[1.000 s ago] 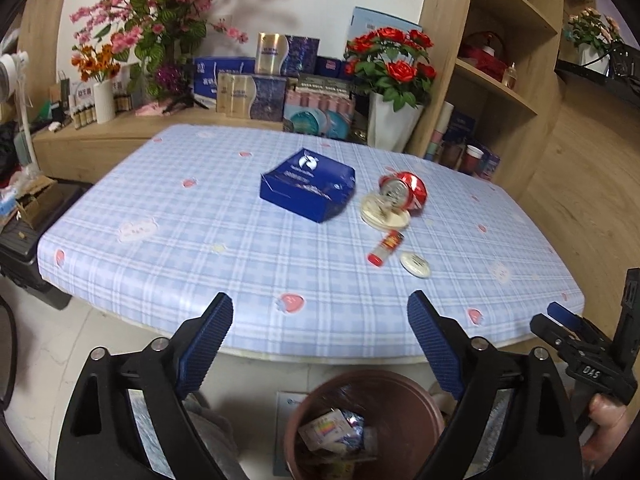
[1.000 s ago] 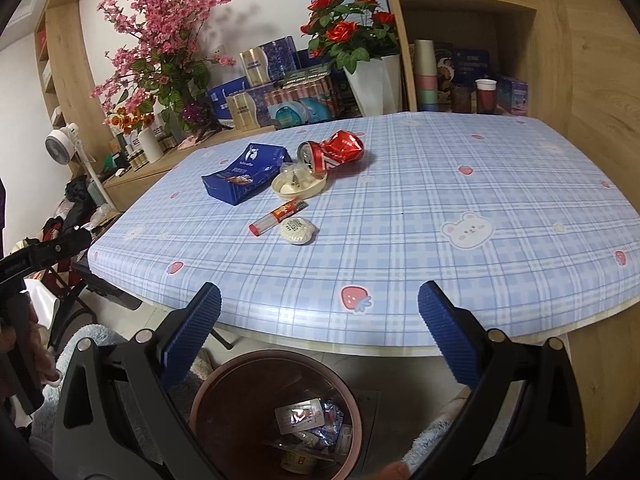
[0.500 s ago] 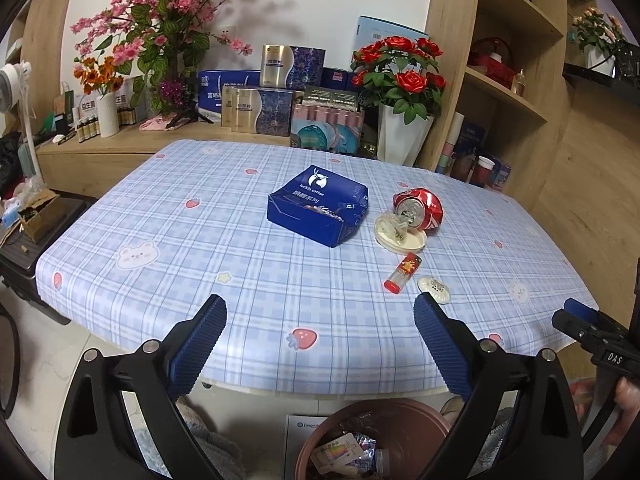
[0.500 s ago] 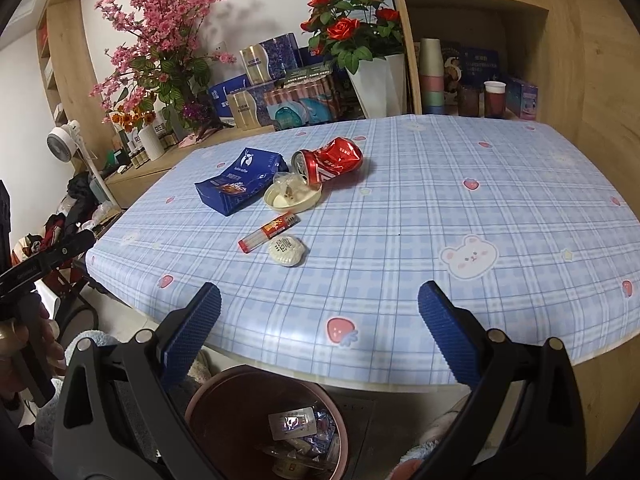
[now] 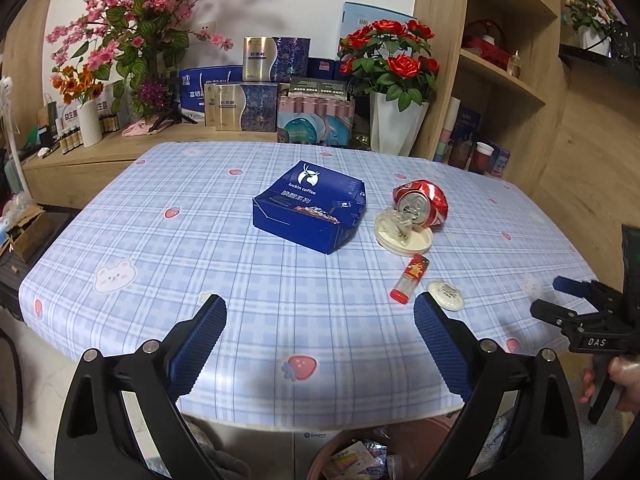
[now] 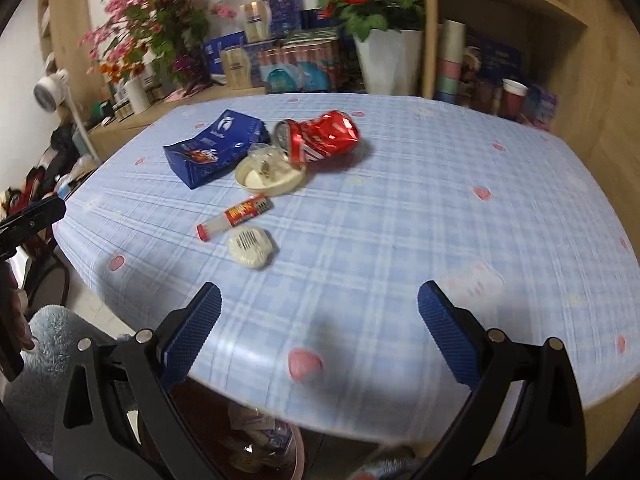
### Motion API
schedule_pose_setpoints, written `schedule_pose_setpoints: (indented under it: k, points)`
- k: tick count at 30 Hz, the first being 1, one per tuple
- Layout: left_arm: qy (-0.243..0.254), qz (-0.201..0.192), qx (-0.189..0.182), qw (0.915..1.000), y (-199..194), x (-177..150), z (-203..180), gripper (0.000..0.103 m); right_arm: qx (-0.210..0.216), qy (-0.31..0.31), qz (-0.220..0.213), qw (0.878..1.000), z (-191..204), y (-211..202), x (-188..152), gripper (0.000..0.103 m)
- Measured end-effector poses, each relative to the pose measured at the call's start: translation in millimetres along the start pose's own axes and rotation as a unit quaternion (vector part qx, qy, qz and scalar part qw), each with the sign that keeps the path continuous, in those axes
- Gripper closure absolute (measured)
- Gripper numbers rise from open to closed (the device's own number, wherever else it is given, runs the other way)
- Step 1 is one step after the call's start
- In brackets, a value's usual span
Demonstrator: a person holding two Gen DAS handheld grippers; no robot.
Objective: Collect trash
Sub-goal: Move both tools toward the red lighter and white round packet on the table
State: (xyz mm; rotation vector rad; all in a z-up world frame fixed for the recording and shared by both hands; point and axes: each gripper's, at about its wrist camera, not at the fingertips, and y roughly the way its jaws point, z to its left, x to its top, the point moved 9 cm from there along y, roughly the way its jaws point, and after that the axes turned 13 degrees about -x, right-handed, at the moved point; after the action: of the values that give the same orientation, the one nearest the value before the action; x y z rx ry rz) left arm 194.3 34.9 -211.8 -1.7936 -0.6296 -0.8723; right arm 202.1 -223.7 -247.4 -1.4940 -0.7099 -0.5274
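Observation:
On the blue checked tablecloth point(image 5: 168, 248) lie a dark blue coffee box point(image 5: 310, 210) point(image 6: 216, 150), a crushed red can point(image 5: 422, 202) point(image 6: 320, 138), a cream lid point(image 5: 404, 236) point(image 6: 270, 174), a small red-and-white tube point(image 5: 410, 282) point(image 6: 236, 218) and a round white disc point(image 5: 445, 295) point(image 6: 251, 246). A brown trash bin point(image 5: 384, 446) point(image 6: 256, 440) with wrappers stands under the near table edge. My left gripper point(image 5: 320, 336) hangs open over the near edge, empty. My right gripper point(image 6: 320, 328) is open and empty too, short of the disc.
Behind the table a low shelf carries pink flowers point(image 5: 132, 36), boxes point(image 5: 240, 100) and a white vase of red roses point(image 5: 394, 120). A wooden shelf unit point(image 5: 500, 72) rises at the right. Clutter sits on the floor at the left point(image 5: 24, 228).
Both grippers have risen and moved forward over the table edge. The trash looks nearer, the bin has slid to the bottom of both views. The right view is blurred by motion.

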Motion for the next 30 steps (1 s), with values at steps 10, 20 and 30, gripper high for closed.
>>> schedule_pose_setpoints:
  k: [10,20,30]
  points:
    - [-0.005,0.007,-0.001,1.0,26.3,8.0,12.2,0.011,0.066,-0.094,0.022,0.993,60.9,53.9,31.0,0.012]
    - [-0.01,0.023,-0.004,0.9997,44.4,3.0,19.2,0.011,0.087,-0.135,0.057,0.985,86.1,87.5,20.2,0.033]
    - [-0.016,0.033,-0.015,0.9992,54.7,-1.6,15.1,0.011,0.081,-0.153,0.066,0.983,89.7,85.7,11.9,0.062]
